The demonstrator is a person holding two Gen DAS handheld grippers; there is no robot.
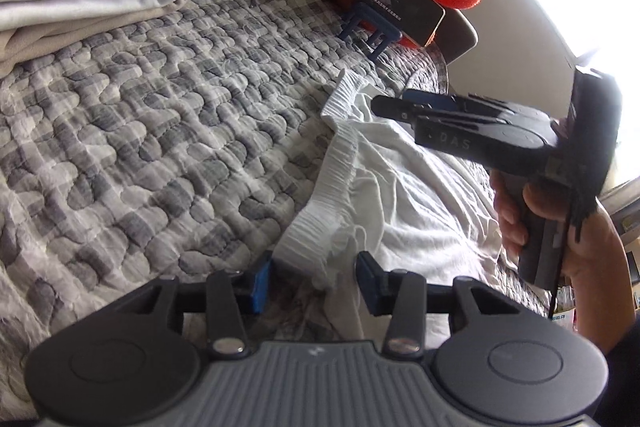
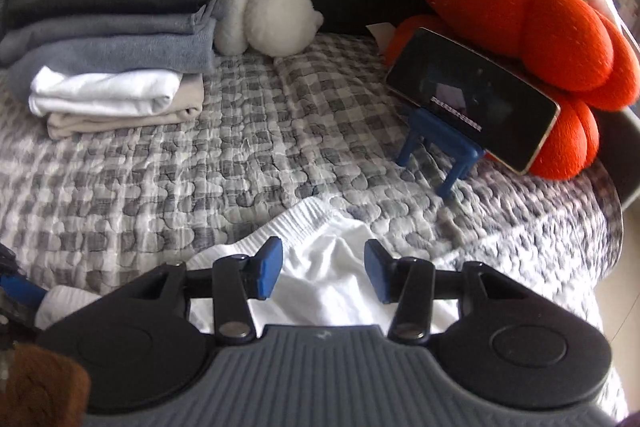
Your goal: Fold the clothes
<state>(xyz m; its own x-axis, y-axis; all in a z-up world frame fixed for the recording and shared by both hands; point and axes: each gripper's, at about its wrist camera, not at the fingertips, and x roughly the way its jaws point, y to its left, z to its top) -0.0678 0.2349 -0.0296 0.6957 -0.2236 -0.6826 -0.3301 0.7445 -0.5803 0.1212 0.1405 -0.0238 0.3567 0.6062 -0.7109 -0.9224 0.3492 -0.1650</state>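
A white garment [image 1: 404, 183] with a ribbed elastic waistband [image 1: 340, 155] lies crumpled on the grey checked quilt [image 1: 160, 127]. My left gripper [image 1: 316, 283] is open, with the near end of the waistband lying between its blue pads; they do not press on it. My right gripper [image 1: 380, 105], held by a hand [image 1: 540, 227], hovers over the far part of the garment. In the right wrist view that gripper [image 2: 324, 269] is open above the white garment [image 2: 328, 295], just behind the waistband [image 2: 304, 223], with nothing gripped.
A stack of folded clothes [image 2: 112, 79] sits at the back left of the quilt [image 2: 200, 167], beside a white plush toy [image 2: 276, 23]. A phone on a blue stand [image 2: 472, 95] leans against an orange cushion [image 2: 540, 27] at the back right. The bed edge drops off on the right.
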